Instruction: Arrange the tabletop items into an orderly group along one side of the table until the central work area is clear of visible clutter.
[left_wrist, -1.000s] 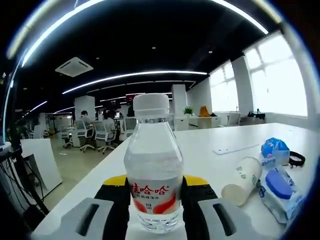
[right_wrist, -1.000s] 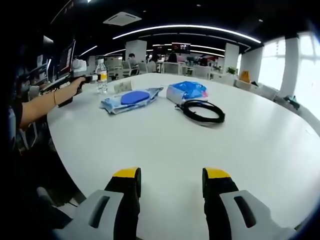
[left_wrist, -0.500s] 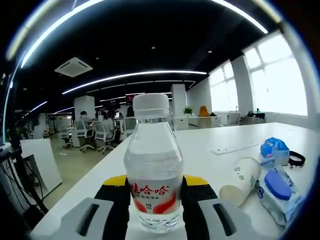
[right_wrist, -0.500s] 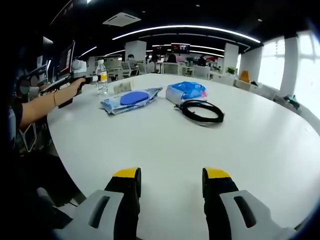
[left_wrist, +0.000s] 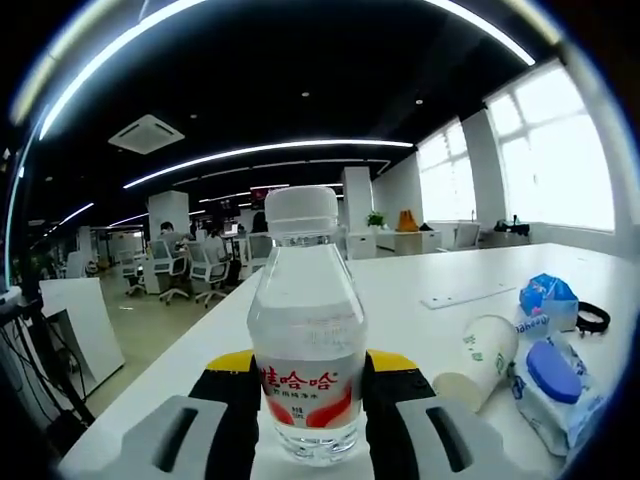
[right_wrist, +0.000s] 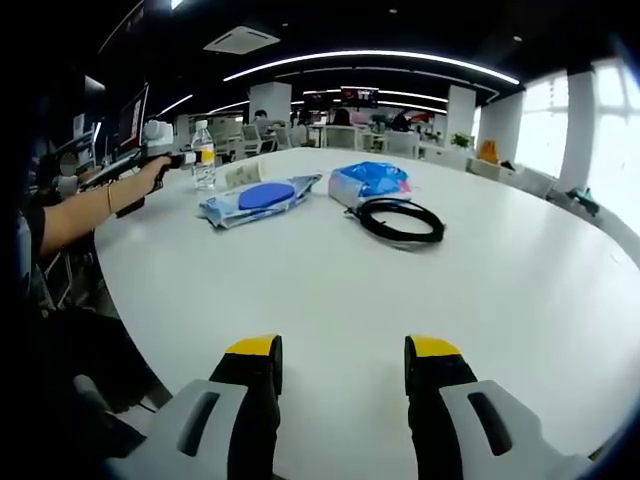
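**Water bottle between the left tongs at the counter's edge**

The white counter (right_wrist: 330, 270) carries all items; its near centre, in front of the right tongs (right_wrist: 342, 362), is bare. Those right tongs hover spread above the surface, pinching nothing.

Largest of the items is a flat wipes pack (right_wrist: 262, 198) with a blue oval lid, lying between the bottle and a smaller blue-and-white packet (right_wrist: 369, 183). Just in front of that packet lies a coiled black cable (right_wrist: 402, 220). In the left gripper view a white paper cup (left_wrist: 479, 360) lies on its side, open mouth toward the camera, just beside the wipes pack (left_wrist: 553, 388).

The water bottle (left_wrist: 306, 335) stands upright near the counter's edge, between the two yellow-tipped halves of the left tongs (left_wrist: 306, 385). It is clear plastic, ribbed at the shoulder, with a white screw cap and a white label bearing red characters above a red swoosh. The tongs lie close against both sides of its base; whether they actually pinch it cannot be told. In the right gripper view the same bottle (right_wrist: 204, 154) stands at the far left of the counter, with a person's hand (right_wrist: 152, 172) holding the left tongs beside it.
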